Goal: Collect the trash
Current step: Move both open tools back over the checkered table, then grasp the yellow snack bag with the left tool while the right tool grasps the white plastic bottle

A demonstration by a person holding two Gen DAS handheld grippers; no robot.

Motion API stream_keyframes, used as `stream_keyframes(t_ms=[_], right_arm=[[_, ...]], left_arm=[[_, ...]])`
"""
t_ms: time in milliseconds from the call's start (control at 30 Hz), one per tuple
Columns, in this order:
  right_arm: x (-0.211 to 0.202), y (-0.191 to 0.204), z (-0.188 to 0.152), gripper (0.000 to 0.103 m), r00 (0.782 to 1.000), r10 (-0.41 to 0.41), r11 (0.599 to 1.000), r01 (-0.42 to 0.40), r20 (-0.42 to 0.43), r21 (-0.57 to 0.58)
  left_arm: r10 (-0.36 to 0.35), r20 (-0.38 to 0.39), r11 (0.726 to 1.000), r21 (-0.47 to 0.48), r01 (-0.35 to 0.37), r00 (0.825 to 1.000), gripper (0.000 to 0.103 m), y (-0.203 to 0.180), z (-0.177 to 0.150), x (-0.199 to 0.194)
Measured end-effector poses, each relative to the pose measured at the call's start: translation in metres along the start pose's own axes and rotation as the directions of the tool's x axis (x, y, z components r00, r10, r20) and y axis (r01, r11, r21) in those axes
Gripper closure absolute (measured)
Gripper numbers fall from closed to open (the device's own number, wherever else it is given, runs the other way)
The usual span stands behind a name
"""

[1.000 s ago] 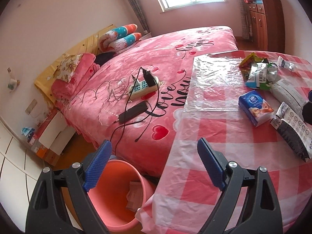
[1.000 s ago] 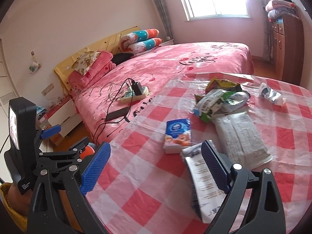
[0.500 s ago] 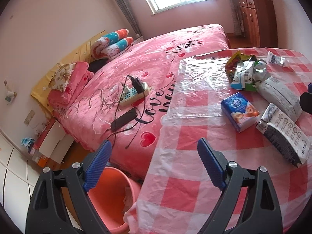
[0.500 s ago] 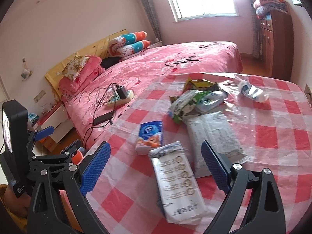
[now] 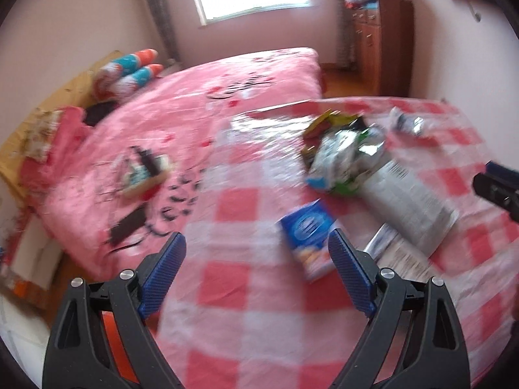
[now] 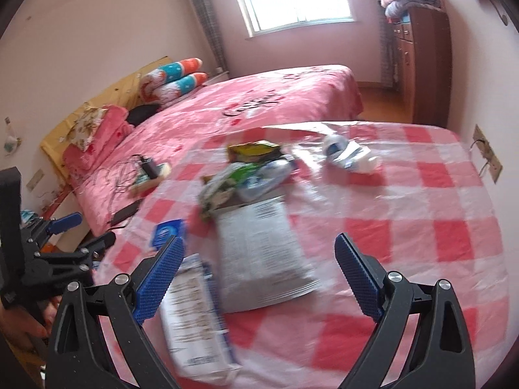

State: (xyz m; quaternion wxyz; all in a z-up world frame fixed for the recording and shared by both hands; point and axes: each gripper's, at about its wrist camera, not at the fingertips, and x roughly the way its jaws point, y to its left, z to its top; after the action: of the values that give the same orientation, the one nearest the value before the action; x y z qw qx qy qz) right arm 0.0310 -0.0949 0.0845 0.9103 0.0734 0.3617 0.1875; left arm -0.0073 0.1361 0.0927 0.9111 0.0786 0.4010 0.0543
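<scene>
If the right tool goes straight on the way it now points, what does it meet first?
Probably the large grey printed packet, which lies flat on the checked tablecloth between the open jaws of the right tool. Motion blur makes the depth uncertain. The white packet lies nearer, beside the left finger.

We hold the left gripper [image 5: 256,253] tilted downward over the near left part of the table [image 5: 259,340], our landmark. Its jaws stand wide apart, and no item lies between the blue ribbed pads [image 5: 162,275]. In the right wrist view, the same unit [image 6: 78,230] sits at the table's left edge, with our hand [image 6: 19,327] wrapped around its handle below.

We hold the right gripper [image 6: 259,265] angled down over the table's near centre. Its jaws are likewise spread wide, gripping nothing. In the left wrist view, its tip [image 5: 496,184] enters above the table's right side.
</scene>
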Motion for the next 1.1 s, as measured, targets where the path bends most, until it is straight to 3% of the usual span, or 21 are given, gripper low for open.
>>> stream_keyframes(t_ms=[167,300,400,433,500,700,833,1100], right_arm=[[0.024,-0.042,0.017,0.010,0.998,-0.056,0.998,0.057,-0.019,0.026],[0.048,-0.070,0.028,0.010,0.996,-0.068,0.996,0.071,-0.053,0.056],[0.065,-0.084,0.038,0.010,0.995,-0.071,0.995,0.075,-0.066,0.065],[0.071,-0.088,0.043,0.010,0.995,-0.070,0.995,0.074,-0.068,0.061],[0.083,-0.091,0.051,0.010,0.995,-0.068,0.997,0.071,-0.071,0.037],[0.113,-0.092,0.074,0.010,0.994,-0.066,0.997,0.061,-0.087,-0.055],[0.130,-0.090,0.083,0.010,0.993,-0.055,0.993,0.044,-0.102,-0.106],[0.162,-0.088,0.085,0.010,0.985,-0.064,0.986,0.038,-0.163,-0.159]], left_arm=[[-0.176,-0.010,0.984,0.032,0.177,0.984,0.013,-0.021,0.037,0.034],[-0.263,-0.040,0.964,0.034,0.264,0.964,0.013,-0.033,0.071,0.063],[-0.337,-0.025,0.941,0.021,0.338,0.941,0.013,-0.037,0.099,0.080],[-0.391,-0.031,0.920,0.031,0.391,0.920,0.013,-0.040,0.112,0.090],[-0.444,-0.057,0.893,0.049,0.447,0.894,0.013,-0.043,0.126,0.106],[-0.486,-0.145,0.851,0.145,0.504,0.862,0.013,-0.064,0.161,0.155],[-0.520,-0.215,0.807,0.193,0.558,0.827,0.013,-0.076,0.168,0.181],[-0.543,-0.275,0.791,0.151,0.593,0.794,0.013,-0.070,0.170,0.217]])
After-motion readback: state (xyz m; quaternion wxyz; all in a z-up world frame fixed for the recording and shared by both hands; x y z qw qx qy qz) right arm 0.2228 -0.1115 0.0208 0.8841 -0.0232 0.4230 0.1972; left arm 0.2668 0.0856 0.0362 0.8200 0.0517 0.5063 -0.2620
